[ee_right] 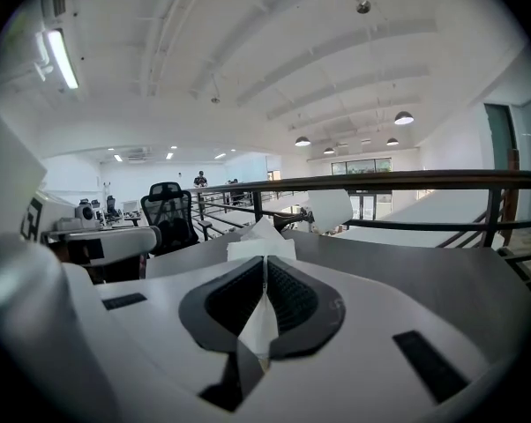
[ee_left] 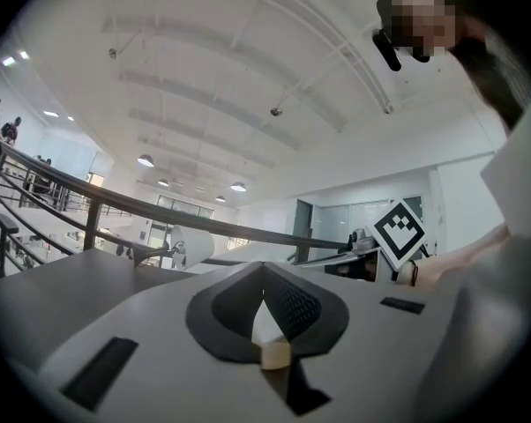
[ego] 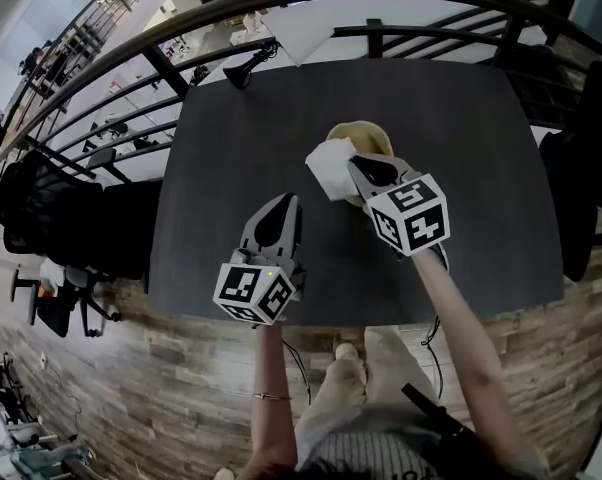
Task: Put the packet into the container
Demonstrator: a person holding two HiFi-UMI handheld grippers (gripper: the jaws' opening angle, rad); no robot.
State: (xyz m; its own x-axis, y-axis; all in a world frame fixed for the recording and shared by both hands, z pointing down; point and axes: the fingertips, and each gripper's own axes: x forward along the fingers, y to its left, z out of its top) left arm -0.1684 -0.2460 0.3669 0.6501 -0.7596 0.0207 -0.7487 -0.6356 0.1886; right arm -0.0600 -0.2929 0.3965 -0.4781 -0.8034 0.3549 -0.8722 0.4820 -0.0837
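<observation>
In the head view my right gripper (ego: 353, 164) is shut on a white packet (ego: 329, 169) and holds it above the dark table (ego: 241, 158), over the near left rim of a tan round container (ego: 369, 134). The right gripper view shows the packet (ee_right: 260, 246) sticking out past the closed tips of my right gripper (ee_right: 264, 259), with a white strip pinched between the pads. My left gripper (ego: 284, 201) hovers lower left of the container, jaws together with nothing in them. In the left gripper view my left gripper (ee_left: 264, 268) has its tips touching and points level.
A black desk lamp (ego: 247, 67) stands at the table's far left corner. A curved dark railing (ego: 281, 3) runs behind the table. A black office chair (ego: 26, 203) stands off the table's left side. The wooden floor (ego: 131, 368) and the person's legs lie beyond the near edge.
</observation>
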